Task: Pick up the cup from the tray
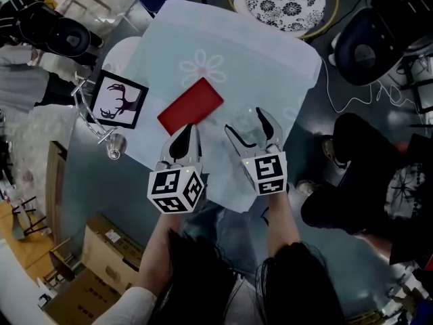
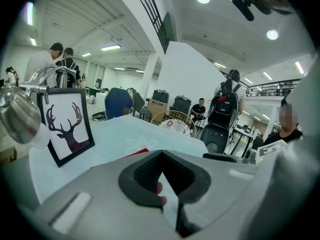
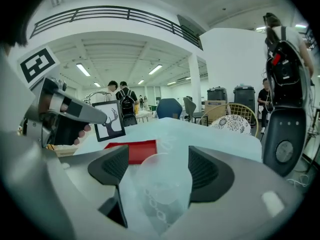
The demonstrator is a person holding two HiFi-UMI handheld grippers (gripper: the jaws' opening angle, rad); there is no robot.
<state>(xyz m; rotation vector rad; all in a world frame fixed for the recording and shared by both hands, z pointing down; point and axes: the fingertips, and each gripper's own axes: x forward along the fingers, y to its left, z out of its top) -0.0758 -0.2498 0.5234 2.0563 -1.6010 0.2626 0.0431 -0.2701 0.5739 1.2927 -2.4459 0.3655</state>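
Head view: clear cup (image 1: 248, 130) sits centre frame on the pale tablecloth (image 1: 270, 66), just right of and below the flat red tray (image 1: 191, 105), apart from it, not on it. Right gripper (image 1: 245, 122) comes up from the lower edge, jaws spread wide either side of the cup. Right gripper view confirms it: cup dead centre between the pads, looks upright with rim up, a slim gap showing at the left pad and the right pad very close, no squeeze visible, so open around it, not gripping. Left gripper (image 1: 187, 133) is just left of it, jaws together on nothing, tips pointing at the tray's lower edge. Right hand is clearly nearer, and the cup lies straight ahead inside its jaws. Judgement: next move needs only a close across the cup wall, then a lift; thin plastic may flex.
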